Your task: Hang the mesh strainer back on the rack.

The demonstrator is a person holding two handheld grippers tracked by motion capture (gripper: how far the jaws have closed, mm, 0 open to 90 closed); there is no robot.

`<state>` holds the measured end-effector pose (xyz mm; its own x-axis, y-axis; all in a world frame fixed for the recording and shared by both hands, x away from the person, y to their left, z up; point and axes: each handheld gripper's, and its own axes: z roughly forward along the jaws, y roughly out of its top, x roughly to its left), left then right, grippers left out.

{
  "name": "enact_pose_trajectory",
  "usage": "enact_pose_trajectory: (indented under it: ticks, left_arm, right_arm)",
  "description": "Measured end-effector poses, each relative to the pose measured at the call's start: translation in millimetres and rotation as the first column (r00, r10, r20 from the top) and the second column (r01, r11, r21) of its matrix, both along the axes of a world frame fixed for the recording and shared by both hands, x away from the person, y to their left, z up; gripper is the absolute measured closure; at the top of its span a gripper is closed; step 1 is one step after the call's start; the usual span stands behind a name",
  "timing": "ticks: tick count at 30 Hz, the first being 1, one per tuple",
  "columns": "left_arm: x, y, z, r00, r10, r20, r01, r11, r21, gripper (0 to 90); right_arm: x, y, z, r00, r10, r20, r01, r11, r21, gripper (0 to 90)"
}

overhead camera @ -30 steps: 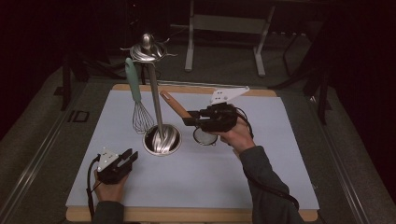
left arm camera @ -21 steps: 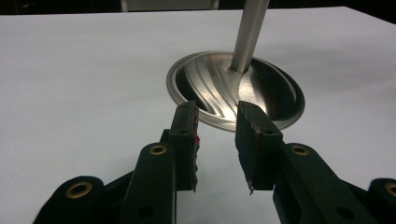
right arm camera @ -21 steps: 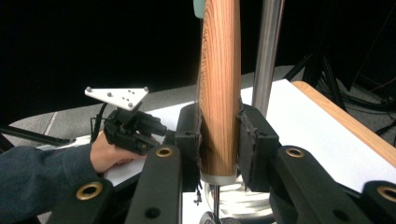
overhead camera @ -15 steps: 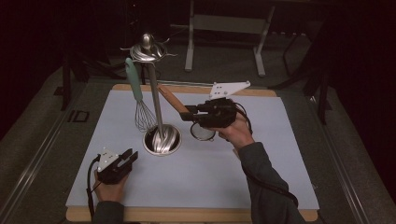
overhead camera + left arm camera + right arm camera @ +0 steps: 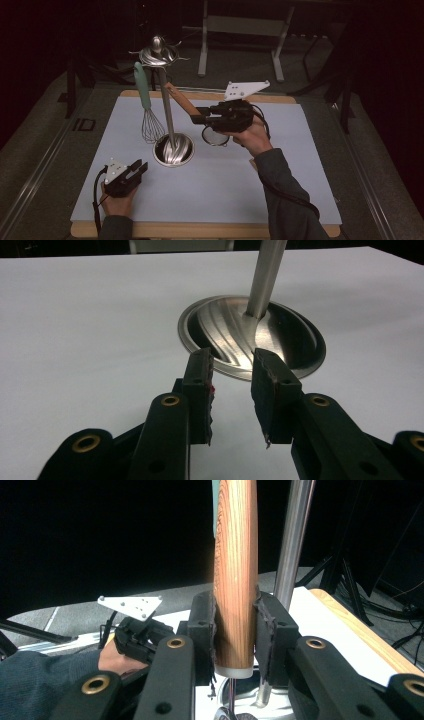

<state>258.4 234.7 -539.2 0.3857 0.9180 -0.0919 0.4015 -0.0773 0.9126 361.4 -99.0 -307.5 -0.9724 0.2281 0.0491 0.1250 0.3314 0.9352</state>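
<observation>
Right tongs [image 5: 197, 118] clamped on wooden handle [image 5: 235, 570] of small strainer [image 5: 215, 136], held in air just right of rack pole [image 5: 167, 112]. Not yet hung on top ring [image 5: 157, 54]; whisk [image 5: 150, 117] already hangs there. Judged approx. half done. Left tongs [image 5: 232, 385] parted, empty, resting near rack base [image 5: 280, 340]. Bench [image 5: 300, 165] covered w/ pale sheet; room dark, metal frame behind.

We see a wooden-edged table [image 5: 200, 231] covered by a pale mat [image 5: 220, 200]. The round steel base [image 5: 173, 150] of the utensil stand sits directly on the mat.
</observation>
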Motion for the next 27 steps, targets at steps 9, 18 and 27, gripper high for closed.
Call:
enact_pose_trajectory:
  ticks: [9, 18, 27]
  left_arm:
    - [-0.1, -0.6, 0.0, 1.0000, -0.009, 0.001, 0.009, 1.0000, 0.003, 70.8]
    - [-0.1, -0.9, 0.1, 0.9999, -0.012, -0.001, 0.012, 0.9999, 0.010, 70.8]
    - [-0.2, -1.1, 0.1, 0.9999, -0.013, -0.001, 0.013, 0.9998, 0.011, 70.7]
  right_arm:
    - [0.4, 2.3, 9.3, 0.9999, 0.004, 0.011, -0.004, 1.000, 0.014, 71.7]
    - [-0.1, 1.6, 18.3, 0.9997, 0.008, 0.021, -0.009, 0.999, 0.044, 71.7]
    - [-0.5, 0.6, 18.7, 0.9996, 0.008, 0.027, -0.009, 0.999, 0.040, 71.8]
